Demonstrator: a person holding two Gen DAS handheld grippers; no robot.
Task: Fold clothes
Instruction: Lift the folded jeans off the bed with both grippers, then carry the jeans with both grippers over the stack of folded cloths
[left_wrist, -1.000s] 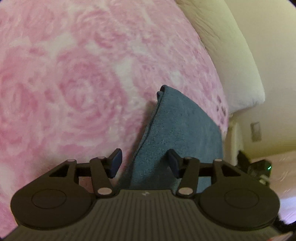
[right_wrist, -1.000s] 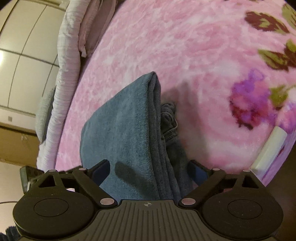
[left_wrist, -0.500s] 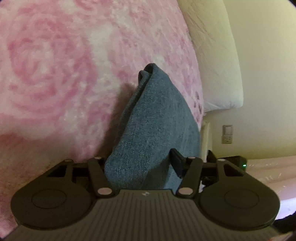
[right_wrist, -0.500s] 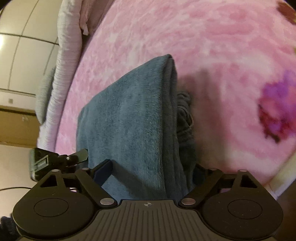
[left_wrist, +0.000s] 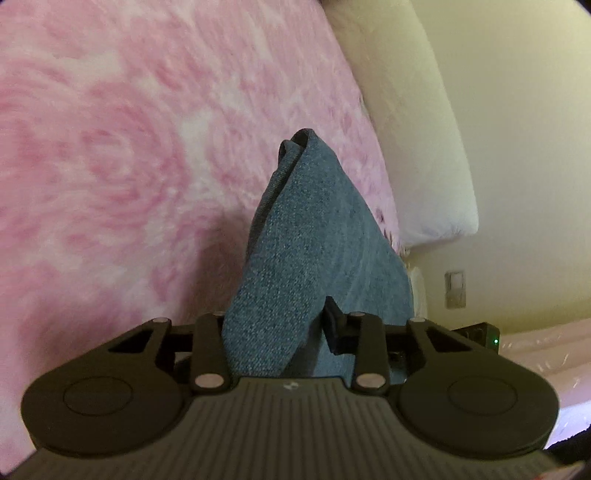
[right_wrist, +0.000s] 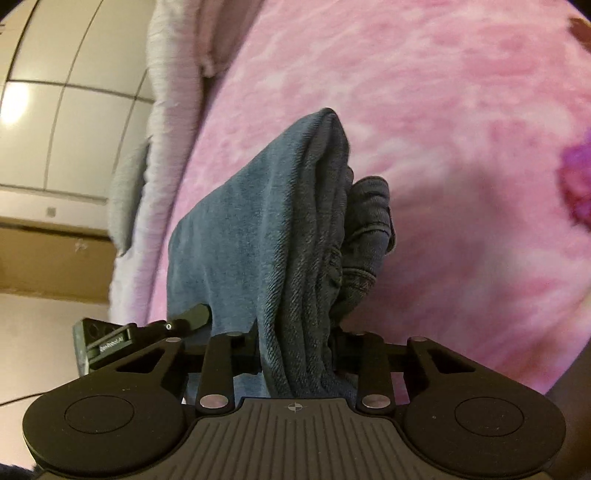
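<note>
Two grippers closing on folded blue jeans: left gripper and right gripper clamp its near edge, long axis running away over pink blanket.

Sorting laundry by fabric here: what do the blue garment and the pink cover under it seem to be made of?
The blue garment looks like denim: matte, with a diagonal twill weave and stitched seams, probably jeans. The pink cover looks like plush fleece: a soft, fuzzy nap with a blurred rose print. Motion blur leaves the exact fibre open.
</note>
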